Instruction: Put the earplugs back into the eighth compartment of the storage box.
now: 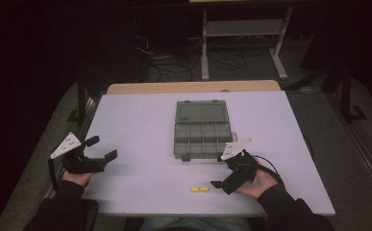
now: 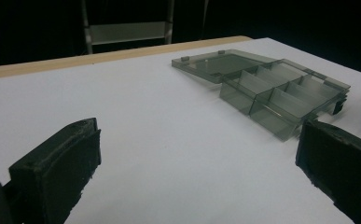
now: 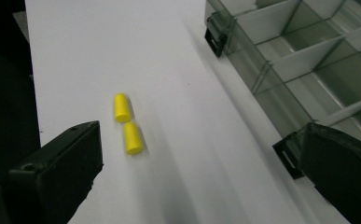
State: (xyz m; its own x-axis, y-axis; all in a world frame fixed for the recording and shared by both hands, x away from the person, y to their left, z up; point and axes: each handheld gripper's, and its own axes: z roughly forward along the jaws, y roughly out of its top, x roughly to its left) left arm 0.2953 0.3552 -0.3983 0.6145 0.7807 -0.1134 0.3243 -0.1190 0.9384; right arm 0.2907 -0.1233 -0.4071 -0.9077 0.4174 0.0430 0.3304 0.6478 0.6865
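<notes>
A smoky clear compartment box (image 1: pixel 203 139) lies open in the middle of the white table (image 1: pixel 140 120), its lid (image 1: pixel 202 112) folded flat behind it and its compartments looking empty. Two yellow foam earplugs (image 1: pixel 198 189) rest near the table's front edge. My right gripper (image 1: pixel 220 171) stands open just right of them, with the box's front corner beside it. In the right gripper view the earplugs (image 3: pixel 121 108) (image 3: pixel 133 138) lie end to end near the left jaw, and the box (image 3: pixel 308 56) runs along the right. My left gripper (image 1: pixel 102 148) is open at the table's left edge, holding nothing, facing the box (image 2: pixel 281 93).
A wooden strip (image 1: pixel 193 87) borders the table's far edge. Beyond it stand a metal shelf frame (image 1: pixel 243 29) and cables (image 1: pixel 174 62) on a dark floor. Bare white surface spreads between my left gripper (image 2: pixel 197 158) and the box.
</notes>
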